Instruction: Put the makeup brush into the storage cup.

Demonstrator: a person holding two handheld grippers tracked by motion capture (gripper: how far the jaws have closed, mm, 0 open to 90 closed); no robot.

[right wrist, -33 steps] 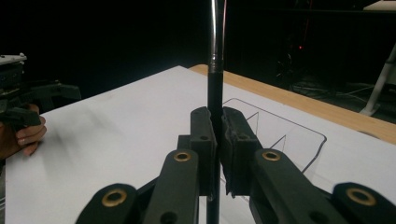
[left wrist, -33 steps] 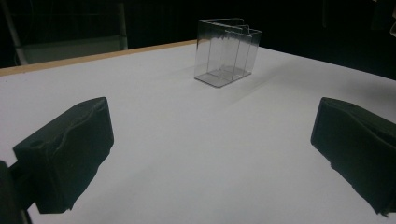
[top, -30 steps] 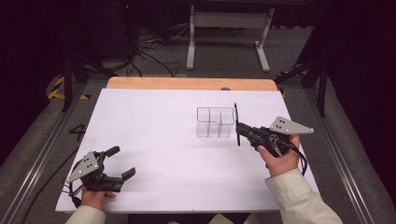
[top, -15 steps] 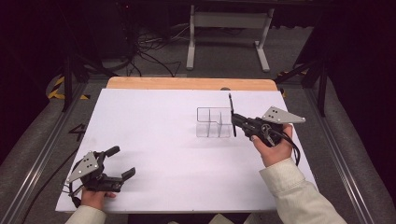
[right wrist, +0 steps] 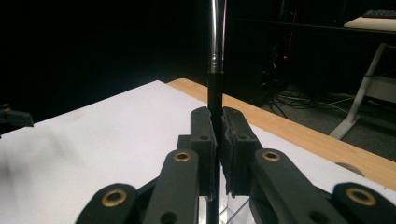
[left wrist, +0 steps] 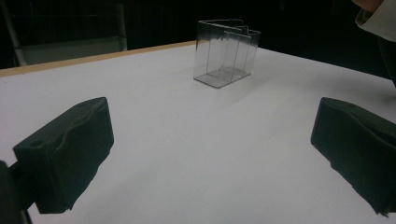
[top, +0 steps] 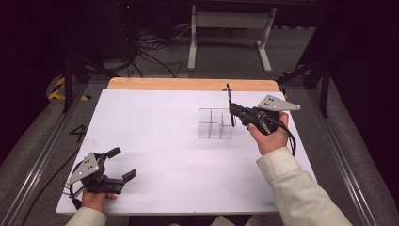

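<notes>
A thin black pen [top: 229, 101] stands upright with my right gripper [top: 234, 113] shut on its lower half. In the right gripper view the pen [right wrist: 215, 56] rises from between the pressed pads [right wrist: 233, 140]. Its lower end hangs at the right end of a clear plastic box [top: 214, 125] with compartments, right of the table's centre. I cannot tell whether the tip is inside the box. My left gripper [top: 123, 163] lies open on the white table [top: 155, 136] near the front left corner. Across its wide-apart fingers [left wrist: 70, 154] I see the clear box [left wrist: 226, 53] farther off.
A strip of bare wood [top: 188, 84] runs along the table's far edge. Beyond it are a white stand's legs [top: 228, 28] and cables [top: 146, 52] on the dark floor. Metal rails flank the table on both sides.
My right gripper has carried the pen farther away and a little left, bringing it up to the box's right end. The left gripper has stayed still.
</notes>
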